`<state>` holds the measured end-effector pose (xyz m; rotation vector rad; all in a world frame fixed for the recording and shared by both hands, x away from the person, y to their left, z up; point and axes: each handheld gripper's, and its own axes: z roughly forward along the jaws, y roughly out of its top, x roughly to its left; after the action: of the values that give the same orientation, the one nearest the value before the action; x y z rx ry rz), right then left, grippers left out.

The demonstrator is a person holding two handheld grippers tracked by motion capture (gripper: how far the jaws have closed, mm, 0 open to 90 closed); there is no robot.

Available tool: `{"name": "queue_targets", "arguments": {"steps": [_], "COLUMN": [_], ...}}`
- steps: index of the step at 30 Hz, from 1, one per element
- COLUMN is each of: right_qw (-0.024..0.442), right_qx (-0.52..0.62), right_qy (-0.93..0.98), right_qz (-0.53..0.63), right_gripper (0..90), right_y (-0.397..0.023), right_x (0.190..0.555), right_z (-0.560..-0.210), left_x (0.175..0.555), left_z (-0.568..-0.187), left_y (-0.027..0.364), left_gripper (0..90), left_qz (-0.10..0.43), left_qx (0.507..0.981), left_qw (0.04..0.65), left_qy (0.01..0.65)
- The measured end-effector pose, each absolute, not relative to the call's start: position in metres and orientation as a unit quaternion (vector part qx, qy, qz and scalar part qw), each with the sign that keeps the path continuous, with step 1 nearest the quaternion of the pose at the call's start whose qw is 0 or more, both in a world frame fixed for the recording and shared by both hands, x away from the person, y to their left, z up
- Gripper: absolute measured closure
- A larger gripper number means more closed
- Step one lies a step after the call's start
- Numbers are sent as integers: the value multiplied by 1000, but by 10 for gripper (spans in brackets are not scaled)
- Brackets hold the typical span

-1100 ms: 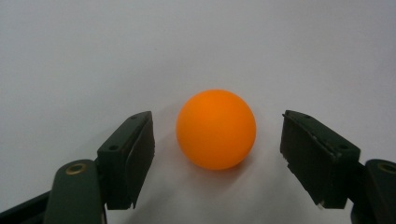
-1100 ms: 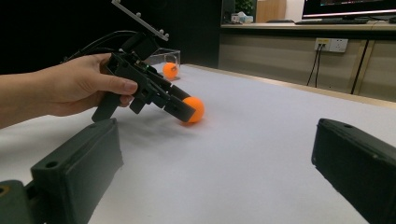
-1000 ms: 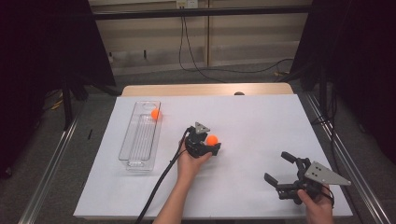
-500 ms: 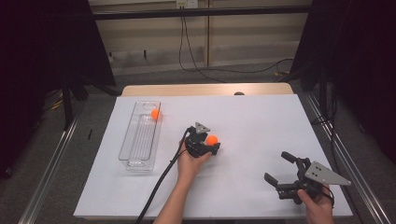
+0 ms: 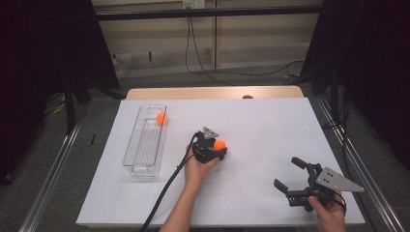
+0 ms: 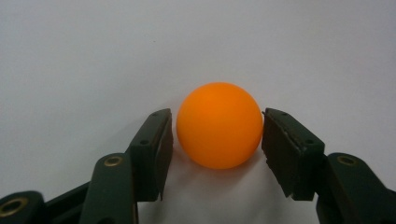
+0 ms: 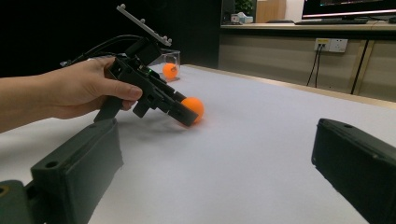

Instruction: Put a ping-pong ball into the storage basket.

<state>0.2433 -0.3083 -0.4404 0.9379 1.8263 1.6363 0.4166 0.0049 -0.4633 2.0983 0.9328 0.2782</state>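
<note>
An orange ball [image 6: 218,125] rests on the white table sheet near its middle. My left gripper [image 5: 217,148] is held low over the sheet with the ball between its jaws. The jaws have just been closing; the right pad [image 6: 280,149] reaches the ball's side, and a thin gap shows at the left pad [image 6: 163,144]. My right gripper [image 5: 285,171] stands open near the front right of the sheet with nothing between its jaws. A second orange ball [image 5: 161,118] lies at the far end of a clear plastic tray [image 5: 142,145].
The white sheet [image 5: 270,125] covers the table, with a strip of wooden tabletop [image 5: 212,92] at the far edge. The left gripper's black cable [image 5: 167,188] trails toward the front edge. Metal rails [image 5: 53,169] run along both sides.
The left gripper's jaws have drawn in closer around the orange ball. Both hands and the ball stay where they were.
</note>
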Motion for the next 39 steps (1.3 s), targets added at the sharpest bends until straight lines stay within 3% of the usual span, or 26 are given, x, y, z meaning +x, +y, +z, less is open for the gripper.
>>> {"name": "queue_targets", "arguments": {"steps": [11,39], "right_qw": [255,255], "right_qx": [345,346], "right_qy": [673,673], "right_qz": [603,602], "right_gripper": [12,11], "right_y": [-308,-308], "right_x": [243,243], "right_z": [-440,-440], "left_x": [417,407], "left_z": [-463,-445], "left_y": [6,15], "left_gripper": [502,508], "left_qz": [113,83], "left_qx": [830,841], "left_qw": [402,409], "left_qy": [369,344]}}
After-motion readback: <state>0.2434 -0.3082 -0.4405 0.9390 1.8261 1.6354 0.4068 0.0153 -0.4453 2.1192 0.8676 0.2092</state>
